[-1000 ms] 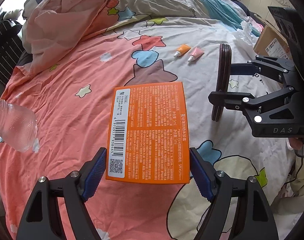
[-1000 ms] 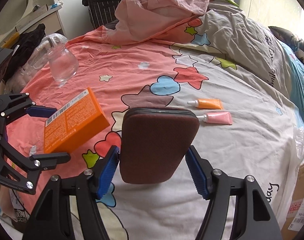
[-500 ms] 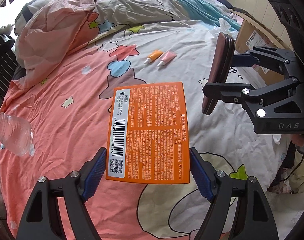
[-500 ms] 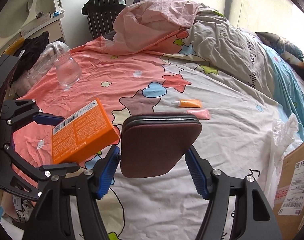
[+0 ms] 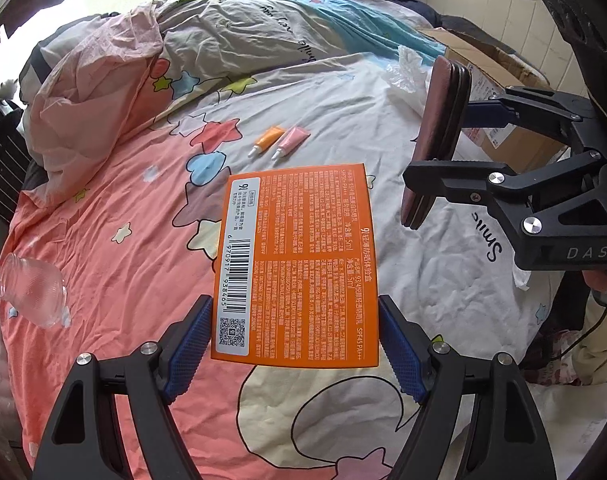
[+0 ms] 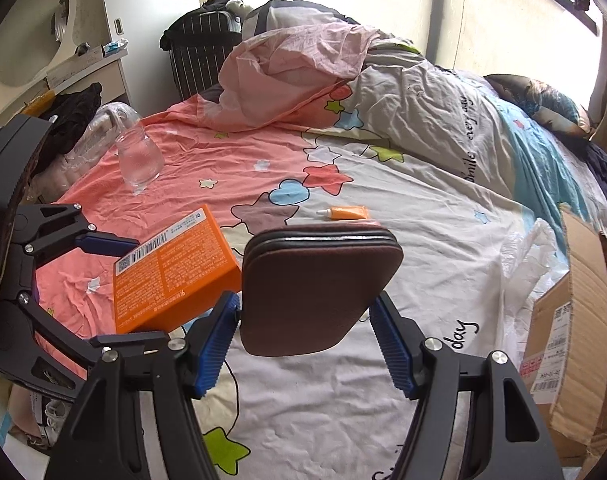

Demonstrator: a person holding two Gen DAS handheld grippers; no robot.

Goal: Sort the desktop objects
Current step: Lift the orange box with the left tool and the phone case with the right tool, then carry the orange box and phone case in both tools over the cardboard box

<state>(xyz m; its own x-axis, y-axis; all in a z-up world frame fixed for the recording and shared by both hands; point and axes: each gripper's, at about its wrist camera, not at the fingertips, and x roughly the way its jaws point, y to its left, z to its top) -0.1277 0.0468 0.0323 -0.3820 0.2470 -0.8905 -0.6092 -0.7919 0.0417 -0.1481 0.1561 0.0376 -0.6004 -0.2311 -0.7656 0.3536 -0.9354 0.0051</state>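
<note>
While both are raised above the bed [image 5: 383, 128], the left tongs [image 5: 295, 344] clamp an orange box [image 5: 299, 264] and the right tongs [image 6: 303, 332] clamp a brown case [image 6: 319, 292], edge-on just right of the box. Beyond the box lie an orange tube [image 5: 268, 141] and a pink tube [image 5: 289, 145], touching. Glass jar [image 5: 31, 294] well left of box.

Home bedroom — rumpled star-print bed [image 6: 383, 208], suitcase [image 6: 199, 52].

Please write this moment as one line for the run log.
left claw: holds orange box, lifted | right claw: holds brown case, lifted | on bed: two tubes, clear jar
</note>
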